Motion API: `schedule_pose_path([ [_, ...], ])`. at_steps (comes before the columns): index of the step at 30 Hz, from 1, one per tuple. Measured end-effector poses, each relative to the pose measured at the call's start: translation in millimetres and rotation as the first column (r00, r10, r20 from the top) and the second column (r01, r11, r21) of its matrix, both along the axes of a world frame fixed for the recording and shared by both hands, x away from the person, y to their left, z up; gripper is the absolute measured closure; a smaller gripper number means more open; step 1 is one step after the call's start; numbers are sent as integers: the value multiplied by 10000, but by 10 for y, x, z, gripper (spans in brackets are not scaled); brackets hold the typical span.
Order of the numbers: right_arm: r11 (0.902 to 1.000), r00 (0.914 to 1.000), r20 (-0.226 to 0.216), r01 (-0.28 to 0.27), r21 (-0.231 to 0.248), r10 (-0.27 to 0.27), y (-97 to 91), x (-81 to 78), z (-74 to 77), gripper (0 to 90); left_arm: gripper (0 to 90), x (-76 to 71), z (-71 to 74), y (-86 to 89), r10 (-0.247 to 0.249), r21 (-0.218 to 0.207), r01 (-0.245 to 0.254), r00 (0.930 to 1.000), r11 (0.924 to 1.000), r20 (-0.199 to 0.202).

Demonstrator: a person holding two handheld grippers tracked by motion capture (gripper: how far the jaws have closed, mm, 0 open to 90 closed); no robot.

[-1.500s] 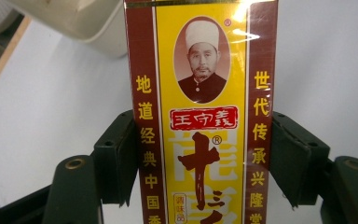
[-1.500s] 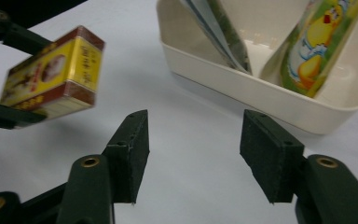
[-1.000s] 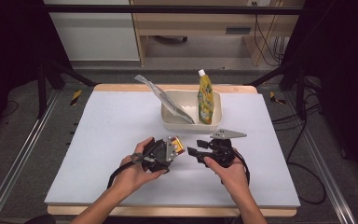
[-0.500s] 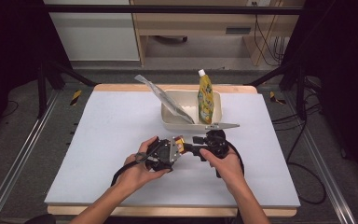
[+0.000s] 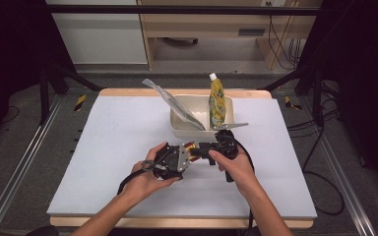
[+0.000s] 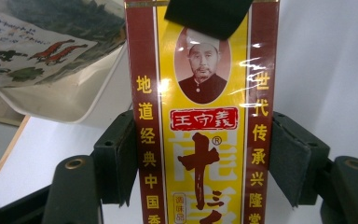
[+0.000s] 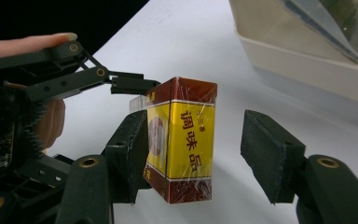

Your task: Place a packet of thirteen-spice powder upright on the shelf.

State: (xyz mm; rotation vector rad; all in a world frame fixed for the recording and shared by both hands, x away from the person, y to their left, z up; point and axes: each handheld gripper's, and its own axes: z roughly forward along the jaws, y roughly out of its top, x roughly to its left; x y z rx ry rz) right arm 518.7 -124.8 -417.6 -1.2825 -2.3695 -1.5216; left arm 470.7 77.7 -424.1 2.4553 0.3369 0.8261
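A yellow and dark red spice box [image 6: 200,116] wrapped in clear film sits between my left gripper's [image 6: 200,158] pads [image 6: 119,158], which press on its two long sides. In the high view both hands meet over the table's middle, with the box [image 5: 193,146] between the left gripper [image 5: 186,153] and the right gripper [image 5: 203,149]. My right gripper [image 7: 205,158] straddles the box's [image 7: 182,140] free end. Its jaws have just widened a little: one pad [image 7: 130,154] lies beside the box and the other [image 7: 270,154] stands clear of it.
Behind the hands stands a white tub [image 5: 226,105] holding a yellow spouted pouch [image 5: 216,101] and a silvery pouch [image 5: 177,103] that leans out to the left. The pale mat [image 5: 103,147] covers the table, with wooden edges and metal rails around it.
My right gripper has swung left and slightly away from me, turning its jaws onto the end of the box. The left hand has kept still with the box.
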Motion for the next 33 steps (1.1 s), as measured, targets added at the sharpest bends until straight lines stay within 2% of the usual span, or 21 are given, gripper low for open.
schedule_pose_path([
  [9, 9993, 9998, -104, -152, -355, 149, 34, 29, 24, 435, 320, -12, 21, -22, -103, -166, 104, 9999, 9998, 56],
  [19, 9980, 9980, -390, -508, -387, 493, 84, 42, 14, 457, 320, -27, 37, -33, -140, -282, 144, 9998, 9995, 141],
  [28, 9970, 9968, -467, -665, -392, 647, 115, 49, 6, 474, 320, -30, 45, -45, -149, -423, 156, 9997, 9990, 171],
  [33, 9960, 9956, -510, -812, -379, 792, 132, 38, 11, 531, 320, -25, 47, -47, -125, -497, 134, 9998, 9987, 184],
])
